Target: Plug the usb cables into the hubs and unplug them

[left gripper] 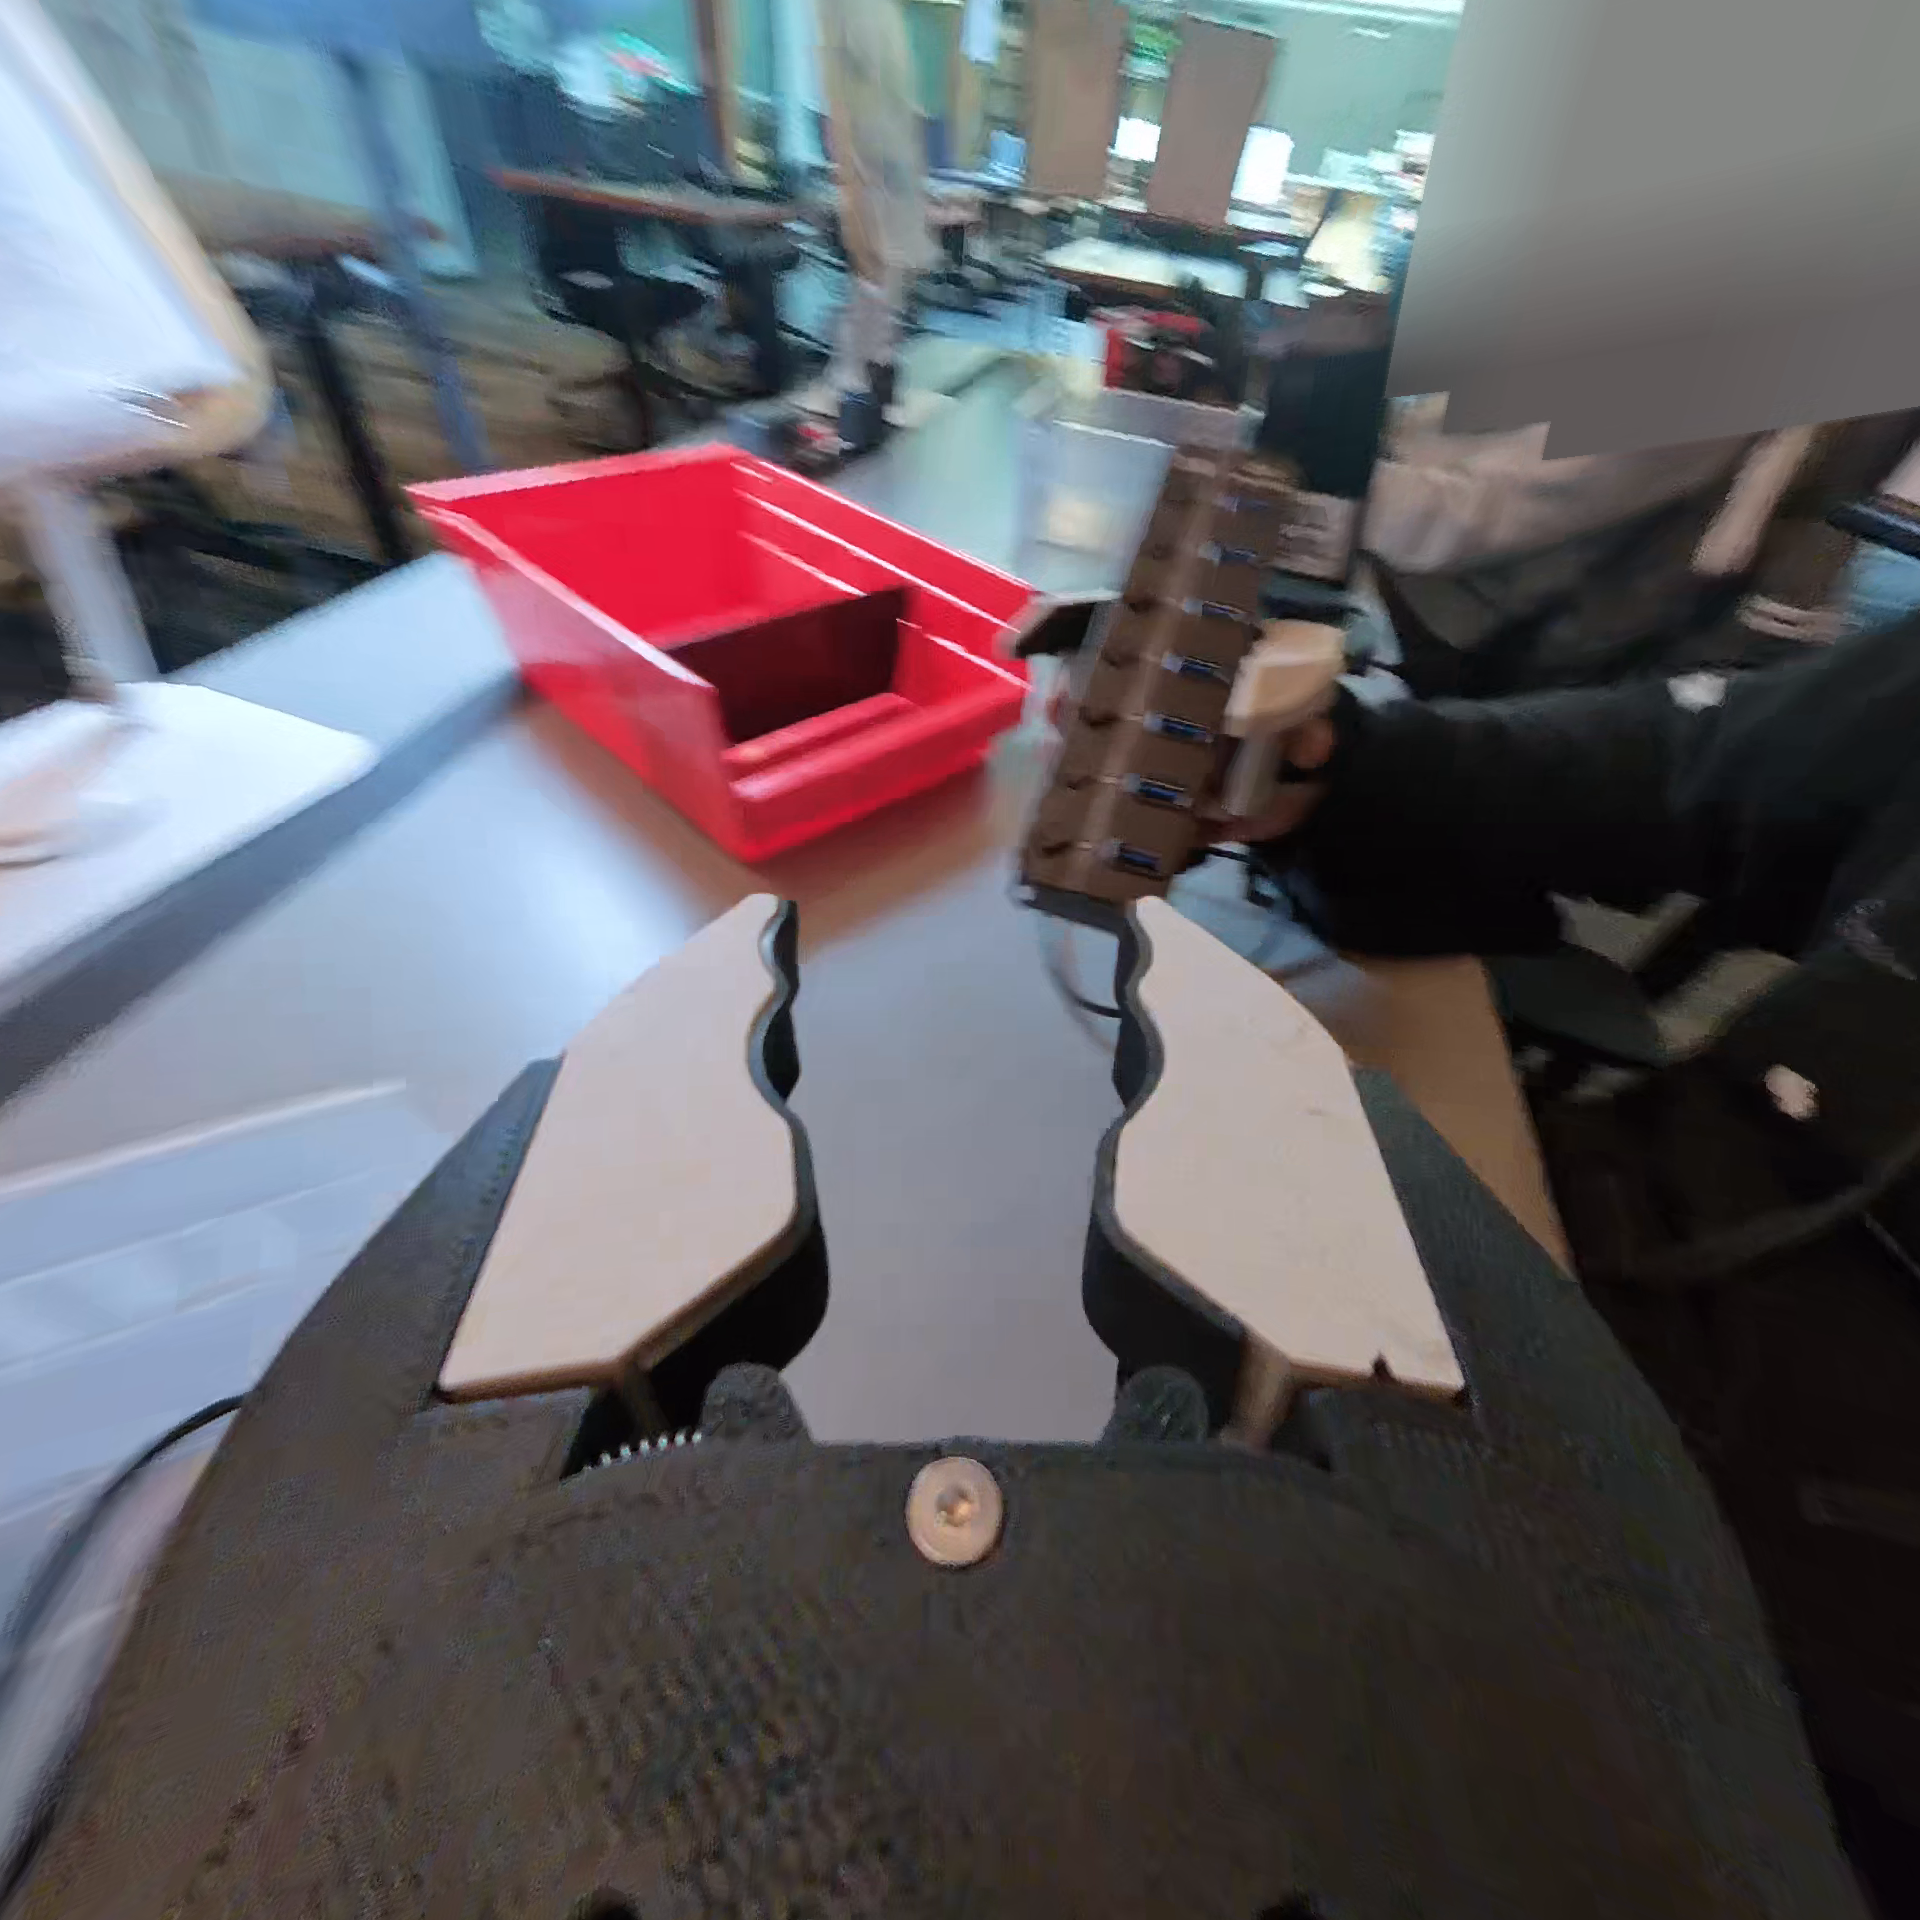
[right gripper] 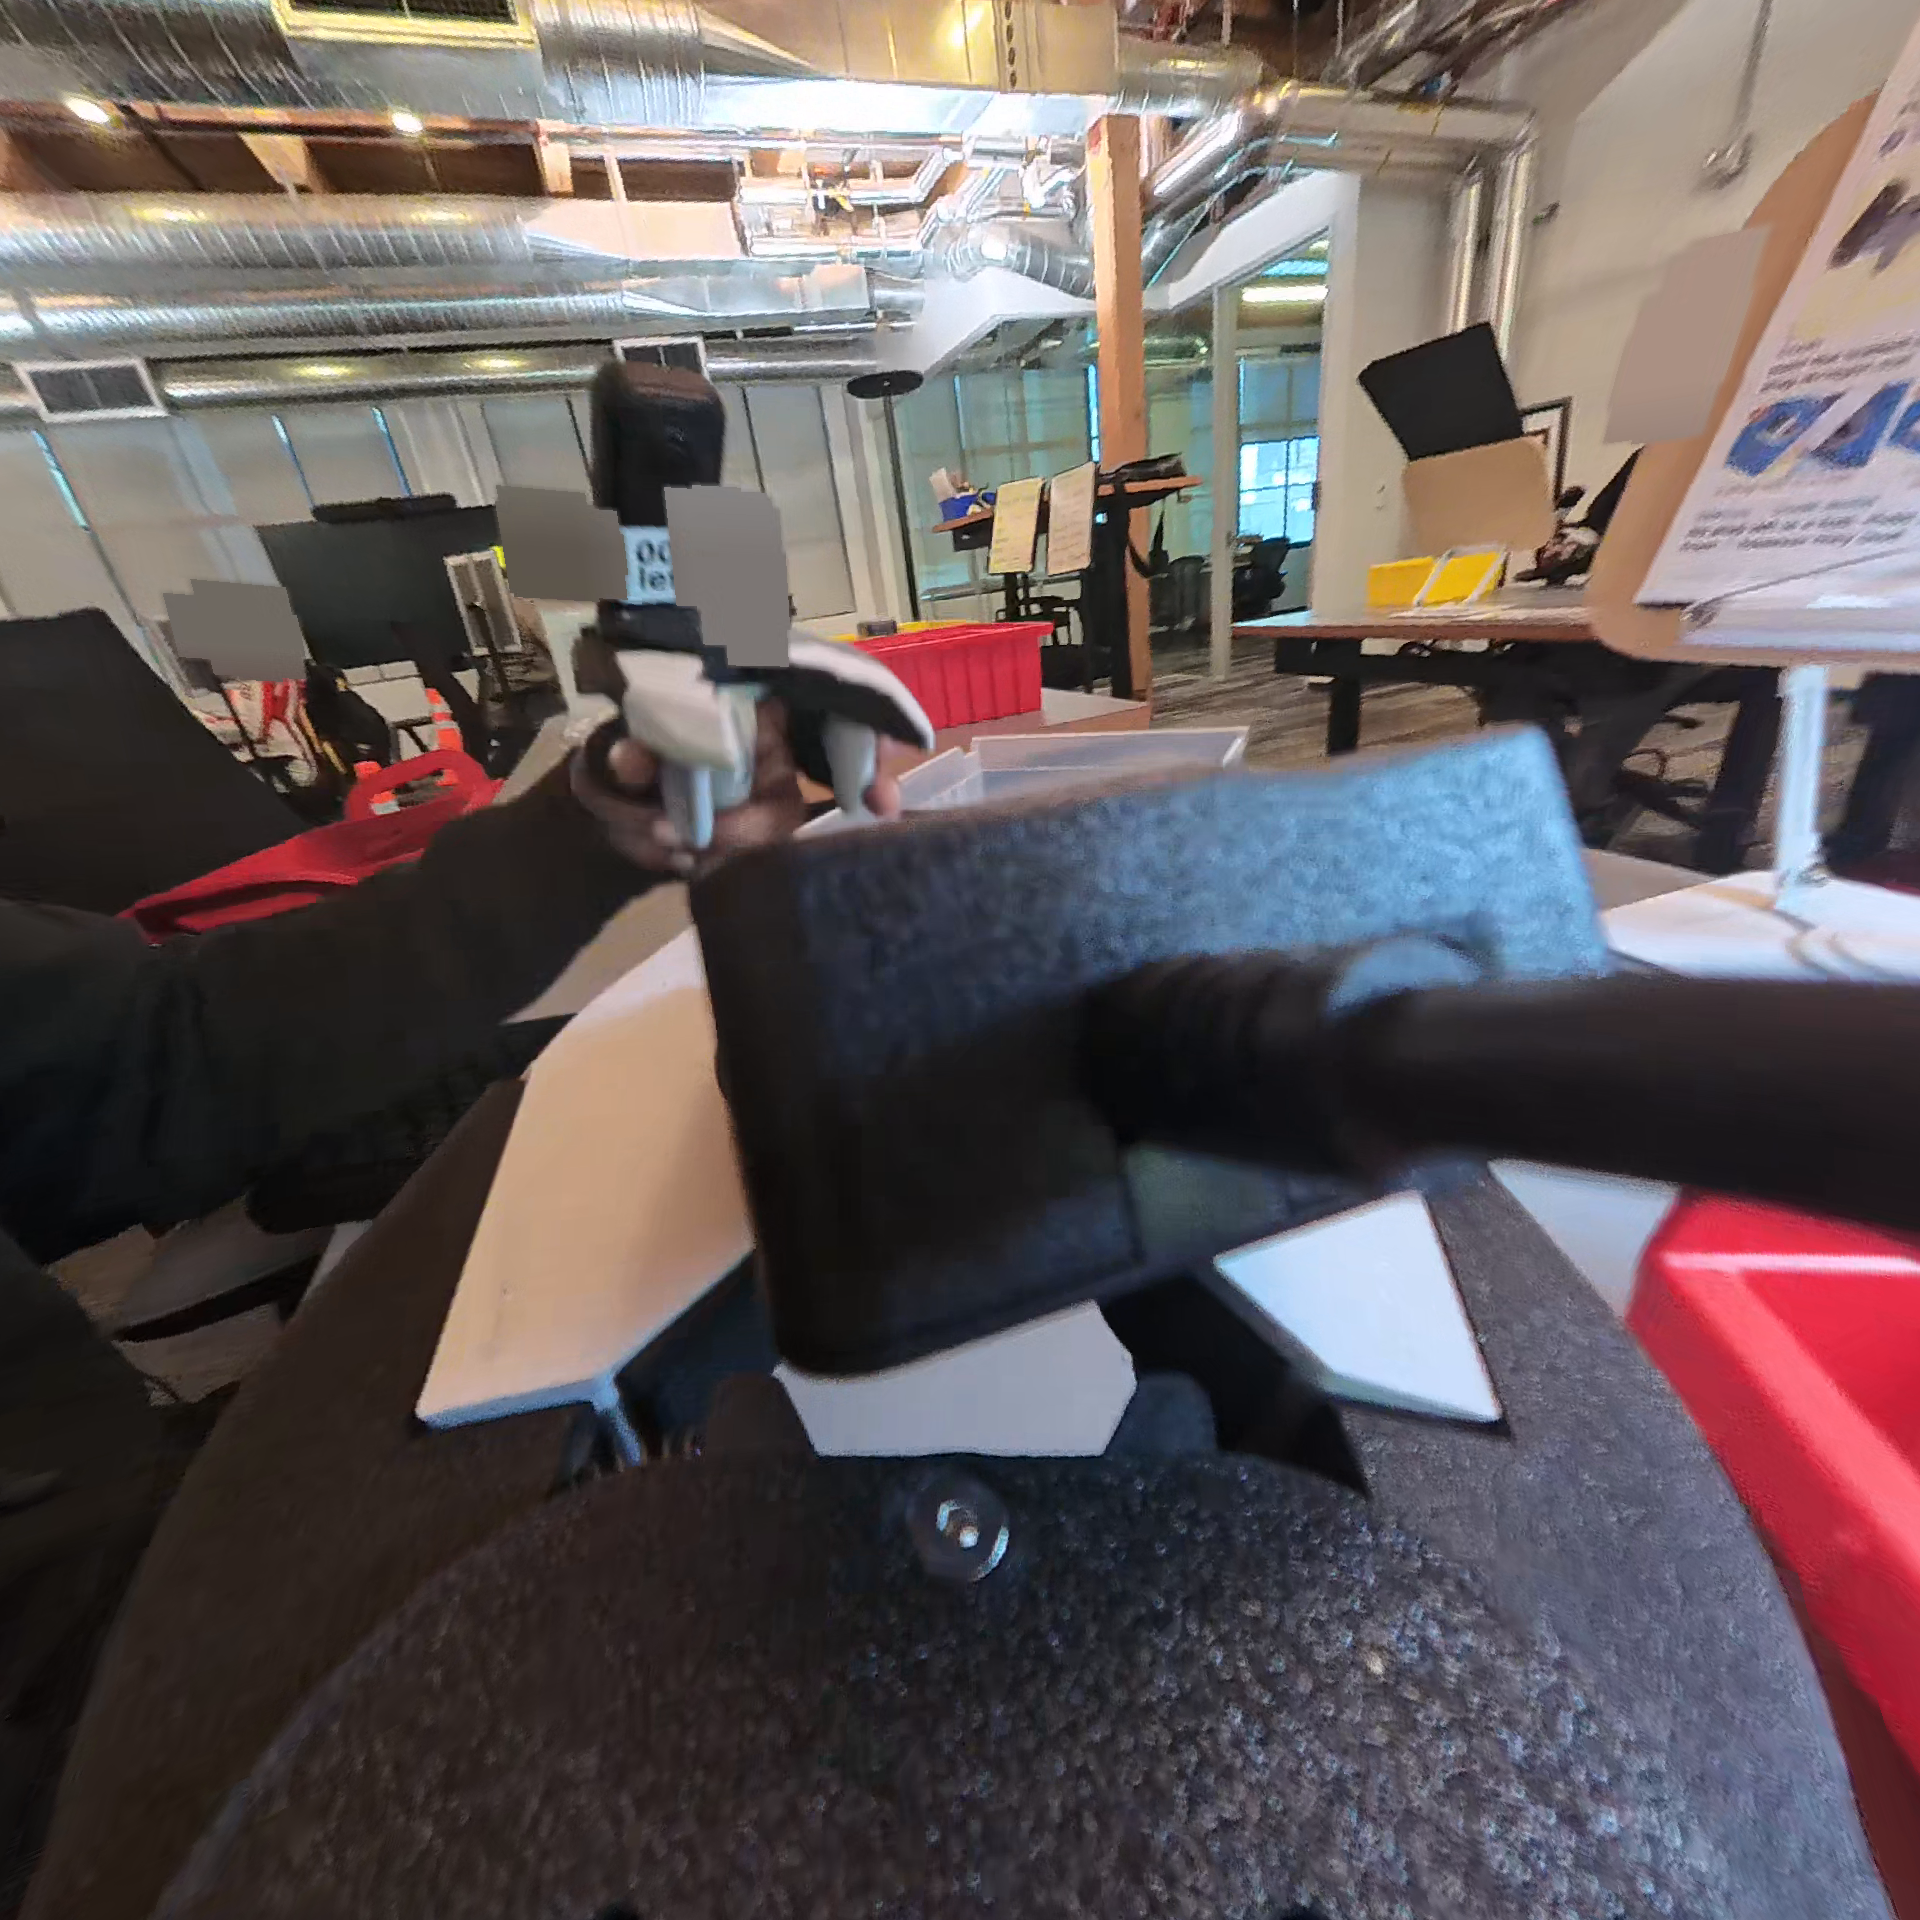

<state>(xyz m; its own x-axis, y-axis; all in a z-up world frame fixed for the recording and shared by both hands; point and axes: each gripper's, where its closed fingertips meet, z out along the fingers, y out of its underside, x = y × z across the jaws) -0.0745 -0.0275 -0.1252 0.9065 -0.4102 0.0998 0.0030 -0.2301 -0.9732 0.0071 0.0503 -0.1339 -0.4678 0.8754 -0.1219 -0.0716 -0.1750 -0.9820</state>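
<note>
The jaws of the left gripper [left gripper: 961, 971] are spread apart, with nothing held between them; only the dark table [left gripper: 914, 1195] is seen through the gap. Just above the right fingertip, in the middle right of the left wrist view, a hub [left gripper: 1164, 707] is held upright off the table, its row of blue ports turned toward the camera. It is clamped across its middle by the right gripper [left gripper: 1153, 649], which is carried by a dark-sleeved hand [left gripper: 1288, 769] reaching in from the right edge. A thin black cable [left gripper: 1070, 966] is seen hanging from the hub's lower end, close beside the right fingertip. A red bin [left gripper: 727, 644] with a dark divider is set on the table above and left of the jaws, well apart from them.

In the right wrist view, the jaws are closed on the hub [right gripper: 1039, 1039], which fills the centre of the frame as a black textured block. A thick black cable [right gripper: 1558, 1081] runs from it to the right edge. The left gripper [right gripper: 769, 727] is seen in the upper left, held in a hand [right gripper: 644, 790]. The red bin [right gripper: 1797, 1382] lies at the lower right edge.
</note>
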